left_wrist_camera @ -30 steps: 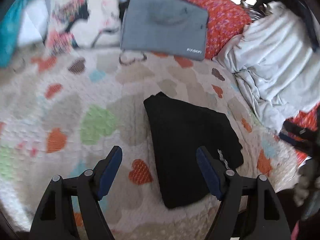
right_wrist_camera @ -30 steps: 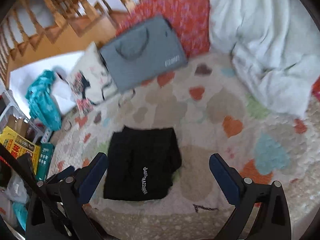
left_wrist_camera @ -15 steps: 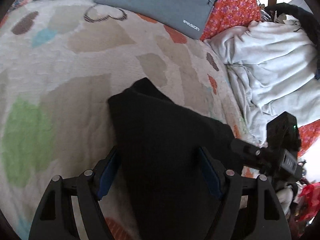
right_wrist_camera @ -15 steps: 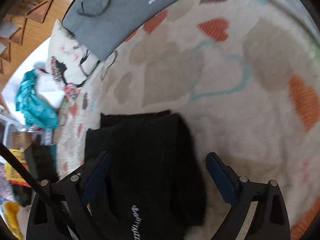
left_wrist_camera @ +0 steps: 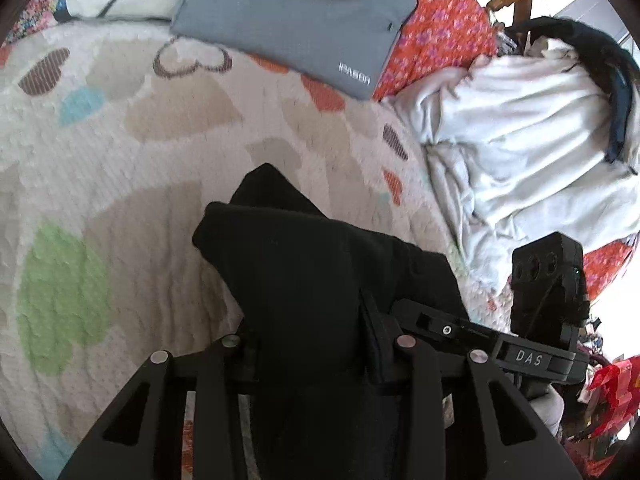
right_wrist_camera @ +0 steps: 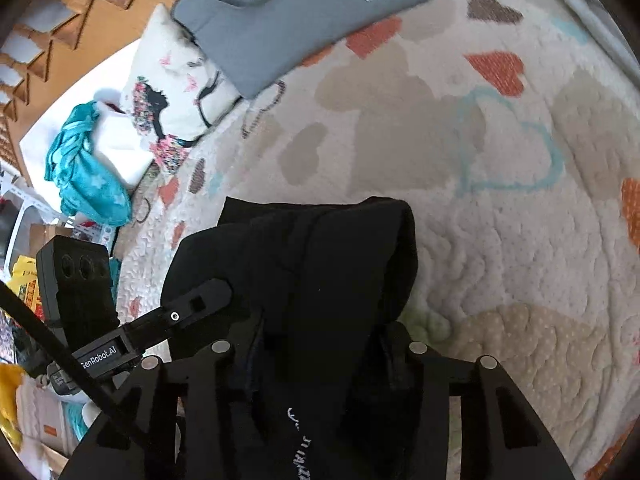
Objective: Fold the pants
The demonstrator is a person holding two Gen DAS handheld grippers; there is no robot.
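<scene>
Left gripper [left_wrist_camera: 312, 344]: we've clamped onto the black pants [left_wrist_camera: 320, 280]; a second ago it was wide apart.
Right gripper [right_wrist_camera: 320, 344]: likewise closed on the near edge.
Pants: bunched, lifting off the heart-patterned blanket [right_wrist_camera: 500, 240], formerly flat.

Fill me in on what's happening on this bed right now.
A person with a handheld gripper in each hand is folding black pants on a heart-patterned blanket. The left gripper and right gripper are both clamped on the near edge of the already folded bundle, side by side. The far end of the bundle rests on the blanket. A grey laptop sleeve and a crumpled white sheet lie beyond.
</scene>
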